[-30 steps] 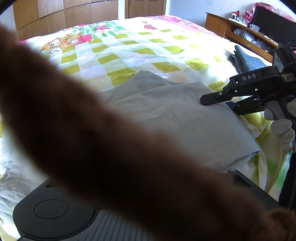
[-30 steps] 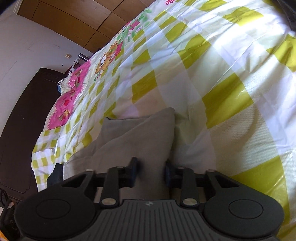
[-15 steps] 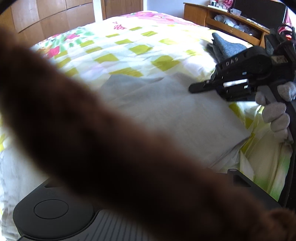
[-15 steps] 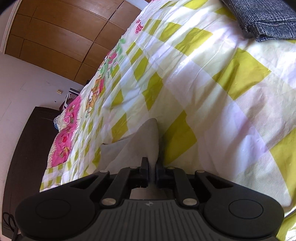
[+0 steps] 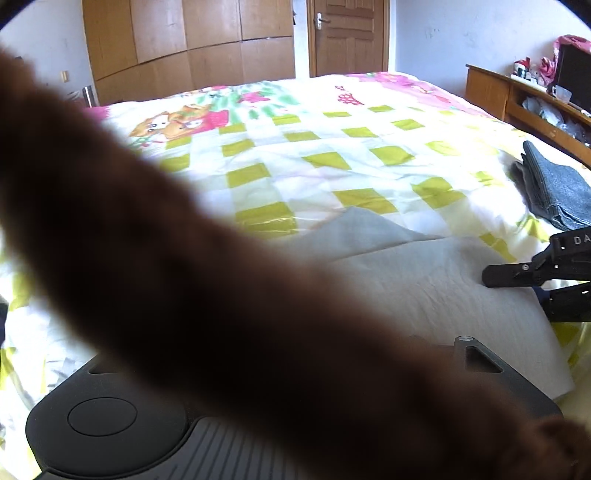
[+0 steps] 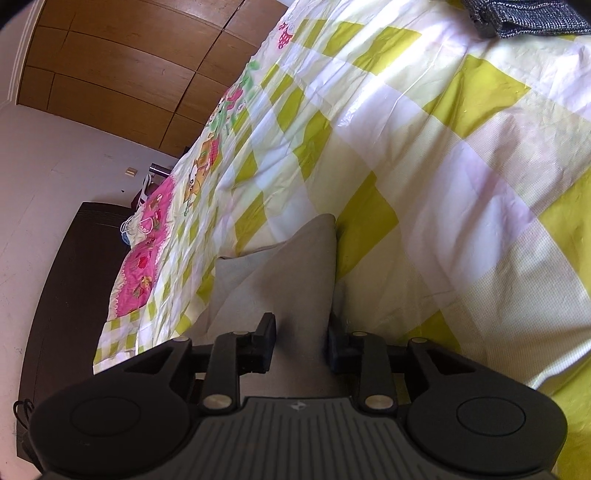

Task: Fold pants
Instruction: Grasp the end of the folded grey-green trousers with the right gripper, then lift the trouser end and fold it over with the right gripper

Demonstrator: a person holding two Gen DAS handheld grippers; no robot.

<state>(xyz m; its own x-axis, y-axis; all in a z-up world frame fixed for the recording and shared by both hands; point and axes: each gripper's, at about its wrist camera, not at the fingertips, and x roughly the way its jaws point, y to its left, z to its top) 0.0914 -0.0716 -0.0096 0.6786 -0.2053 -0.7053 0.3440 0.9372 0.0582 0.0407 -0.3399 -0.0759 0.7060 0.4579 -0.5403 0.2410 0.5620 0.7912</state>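
Note:
The light grey pants (image 5: 424, 280) lie folded flat on the checked bed cover (image 5: 332, 147). In the right wrist view a narrow end of the pants (image 6: 291, 266) runs between the fingers of my right gripper (image 6: 301, 339), which is open and not pinching the cloth. The left wrist view shows that right gripper (image 5: 517, 290) from the side, at the right edge over the pants. A blurred brown fuzzy shape (image 5: 184, 277), perhaps a sleeve, crosses the left wrist view and hides my left gripper's fingers. Only the left gripper's black body (image 5: 110, 424) shows.
A folded dark grey garment (image 5: 554, 192) lies on the bed's right side, also at the top of the right wrist view (image 6: 524, 14). A wooden shelf unit (image 5: 517, 99) stands beyond the bed at right, and a dark cabinet (image 6: 66, 280) beside the bed's far edge.
Half a second ago my right gripper was shut on the grey pants; it now stands open with the cloth loose between its fingers. The left camera has tilted up.

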